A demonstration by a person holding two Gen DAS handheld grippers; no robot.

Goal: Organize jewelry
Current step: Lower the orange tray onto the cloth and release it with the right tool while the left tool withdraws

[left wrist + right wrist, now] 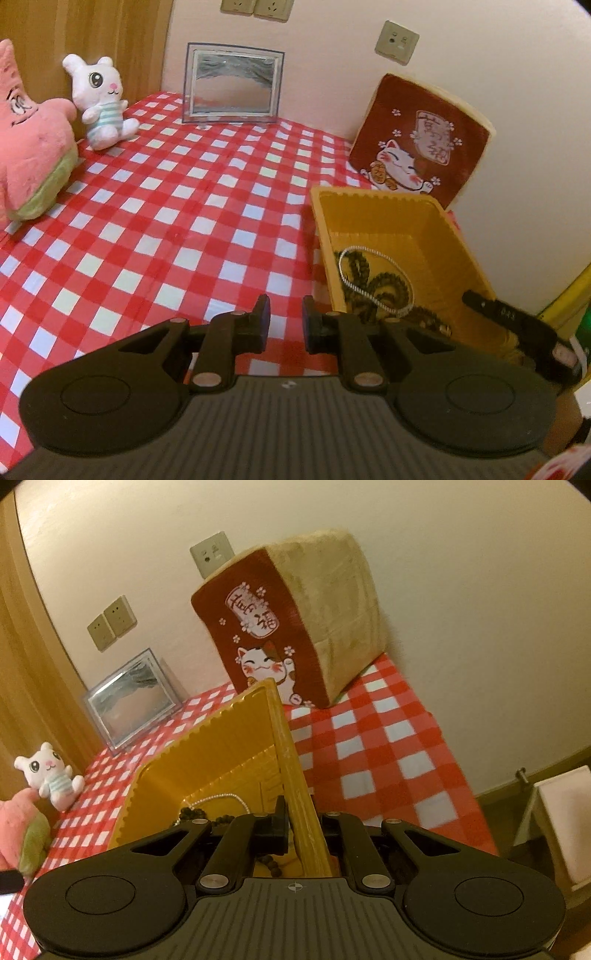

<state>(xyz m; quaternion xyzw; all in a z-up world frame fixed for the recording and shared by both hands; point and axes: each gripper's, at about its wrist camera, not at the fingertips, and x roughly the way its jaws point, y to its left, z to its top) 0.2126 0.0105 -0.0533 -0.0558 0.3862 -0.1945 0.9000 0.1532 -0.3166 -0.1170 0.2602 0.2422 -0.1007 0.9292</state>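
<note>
A yellow plastic basket (pixel 436 236) stands on the red-and-white checked cloth (pixel 177 229), tilted in the right wrist view. Inside lie a silver chain bracelet (pixel 369 254) and dark bead strings (pixel 391 288). My right gripper (pixel 304 819) is shut on the basket's right wall (pixel 291 775); one of its fingers (pixel 480 300) shows at the basket's near corner. My left gripper (pixel 286 317) hovers over the cloth just left of the basket, its jaws slightly apart with nothing between them. The chain (pixel 218 797) and beads (pixel 192 816) also show past the right gripper.
A white plush rabbit (pixel 99 99) and a pink plush (pixel 29 147) sit at the far left. A framed sand picture (pixel 232 85) leans on the wall. A cat-print cushion (pixel 421 144) stands behind the basket. The table edge (pixel 476 805) drops off at the right.
</note>
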